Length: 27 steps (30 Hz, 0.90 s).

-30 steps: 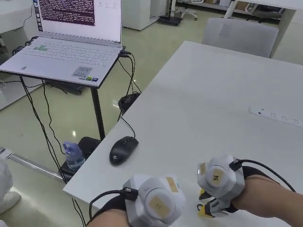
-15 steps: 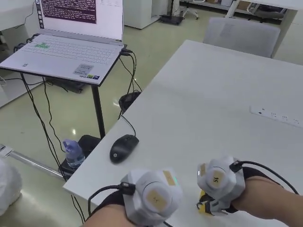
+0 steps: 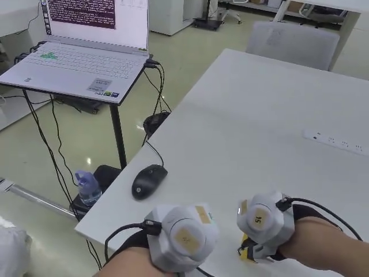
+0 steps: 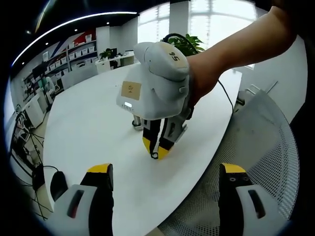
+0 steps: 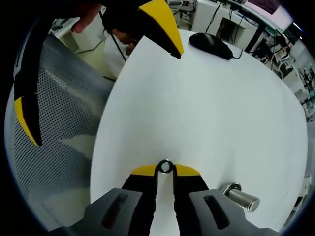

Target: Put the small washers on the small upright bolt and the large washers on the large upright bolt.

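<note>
Head view: both grippers hang low over the near edge of the white bench [image 3: 242, 121]. The left gripper [image 3: 181, 242] sits at bottom centre, its fingers hidden under its body. The right gripper [image 3: 251, 253] is just beside it, with yellow fingertips pointing down at the bench. A mouse [image 3: 149, 180] lies near the bench's left edge, and a power strip [image 3: 334, 141] lies far right. A laptop [image 3: 86, 57] stands on a separate stand to the left, with a bottle [image 3: 87, 187] on the floor beneath.

Left gripper view: its own fingers [image 4: 101, 171] are spread wide, holding nothing. Between them, further off, the right gripper points down at the bench and pinches a small washer [image 4: 154, 156] at its tips, just above the surface.

Right gripper view: its fingers are closed on the washer, which stands on edge between the yellow tips over the bare bench. A bolt [image 5: 243, 199] stands on the bench near them to the right, apart from the washer. I cannot tell whether it is the small or the large one. The left gripper's open fingers show at the top and left.
</note>
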Tool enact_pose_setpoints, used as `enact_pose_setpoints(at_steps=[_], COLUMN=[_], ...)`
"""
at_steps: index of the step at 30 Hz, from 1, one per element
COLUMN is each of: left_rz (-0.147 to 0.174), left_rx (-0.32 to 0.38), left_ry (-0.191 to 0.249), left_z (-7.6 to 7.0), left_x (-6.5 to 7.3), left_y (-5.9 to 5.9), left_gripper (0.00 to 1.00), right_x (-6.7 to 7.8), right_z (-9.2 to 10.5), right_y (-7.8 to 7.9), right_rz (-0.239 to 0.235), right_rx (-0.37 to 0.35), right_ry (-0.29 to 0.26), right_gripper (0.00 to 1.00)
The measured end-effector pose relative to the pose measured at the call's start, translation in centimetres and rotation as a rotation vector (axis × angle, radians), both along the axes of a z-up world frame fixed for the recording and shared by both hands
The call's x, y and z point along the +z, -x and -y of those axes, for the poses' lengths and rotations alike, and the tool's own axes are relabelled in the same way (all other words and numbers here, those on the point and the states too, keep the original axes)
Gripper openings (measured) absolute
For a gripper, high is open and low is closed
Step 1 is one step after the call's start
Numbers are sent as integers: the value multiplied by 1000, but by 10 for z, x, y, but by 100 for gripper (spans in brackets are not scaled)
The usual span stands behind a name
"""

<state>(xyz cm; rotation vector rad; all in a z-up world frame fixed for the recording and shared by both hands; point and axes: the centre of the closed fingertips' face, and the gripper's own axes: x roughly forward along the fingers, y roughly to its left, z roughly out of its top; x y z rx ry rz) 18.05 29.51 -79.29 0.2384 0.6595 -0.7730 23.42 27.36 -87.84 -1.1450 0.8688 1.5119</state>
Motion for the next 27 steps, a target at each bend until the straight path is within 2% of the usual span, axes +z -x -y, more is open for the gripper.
enact_pose_setpoints(at_steps=[6, 14, 27], left_rz=[-5, -1, 30], left_rx=[-9, -24, -44], left_ry=[7, 31, 59], left_z=[2, 8, 14], left_x=[-2, -1, 1], left_y=[-1, -7, -25], left_gripper=[89, 90, 92], right_x=[1, 23, 74], right_z=[3, 23, 94], right_y=[-2, -10, -35], right_rz=[-5, -10, 17], right_rx=[-32, -85, -231], right_ry=[-21, -44, -90], right_gripper=[13, 13, 13])
